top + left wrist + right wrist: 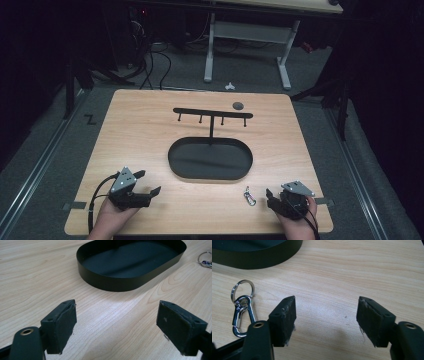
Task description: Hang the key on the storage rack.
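Dark floor and cables ring our pale wooden bench (150,130), where we sit at the very start of the work. Mid-bench lies the black oval tray (210,159), its hook rack (212,114) standing just behind. Our left gripper (148,183) rests near the front edge, jaws released, nothing between them. Our right gripper (270,196) is likewise spread and empty. Just beside it, toward the tray, lies the keyring clip (241,308). Next, we judge, the right jaws must shift over the clip and close.
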A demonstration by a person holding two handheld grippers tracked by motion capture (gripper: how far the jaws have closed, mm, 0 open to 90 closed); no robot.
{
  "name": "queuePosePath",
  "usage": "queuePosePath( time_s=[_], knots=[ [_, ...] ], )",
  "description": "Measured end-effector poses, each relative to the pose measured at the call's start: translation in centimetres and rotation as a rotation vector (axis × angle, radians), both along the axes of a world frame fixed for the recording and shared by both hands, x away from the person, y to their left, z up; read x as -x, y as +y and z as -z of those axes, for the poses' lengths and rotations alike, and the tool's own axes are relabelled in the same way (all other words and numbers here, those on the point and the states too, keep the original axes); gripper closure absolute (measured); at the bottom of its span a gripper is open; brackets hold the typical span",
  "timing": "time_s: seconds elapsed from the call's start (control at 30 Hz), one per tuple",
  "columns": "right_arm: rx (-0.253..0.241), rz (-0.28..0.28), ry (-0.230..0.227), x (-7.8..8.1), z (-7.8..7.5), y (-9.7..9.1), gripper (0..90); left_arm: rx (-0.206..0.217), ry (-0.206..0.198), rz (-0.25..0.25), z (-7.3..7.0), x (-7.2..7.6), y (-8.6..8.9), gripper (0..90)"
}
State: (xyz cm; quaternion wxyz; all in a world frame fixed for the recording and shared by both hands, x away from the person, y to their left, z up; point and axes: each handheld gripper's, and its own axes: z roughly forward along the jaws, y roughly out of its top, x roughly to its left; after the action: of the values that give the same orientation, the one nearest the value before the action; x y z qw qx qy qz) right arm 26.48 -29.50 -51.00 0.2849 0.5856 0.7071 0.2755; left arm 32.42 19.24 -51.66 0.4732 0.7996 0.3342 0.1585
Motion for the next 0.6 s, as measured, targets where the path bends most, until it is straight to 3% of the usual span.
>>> queuePosePath(
  time_s=[0.4,0.6],
  knots=[
    [0.003,-0.036,0.011,-0.42,0.12,0.21,31.2,-0.003,0.006,0.002,0.12,-0.21,-0.05,16.7],
    [0.018,-0.041,0.023,-0.27,0.18,0.69,26.9,-0.002,0.009,0.008,0.13,-0.05,-0.17,15.6]
  ],
)
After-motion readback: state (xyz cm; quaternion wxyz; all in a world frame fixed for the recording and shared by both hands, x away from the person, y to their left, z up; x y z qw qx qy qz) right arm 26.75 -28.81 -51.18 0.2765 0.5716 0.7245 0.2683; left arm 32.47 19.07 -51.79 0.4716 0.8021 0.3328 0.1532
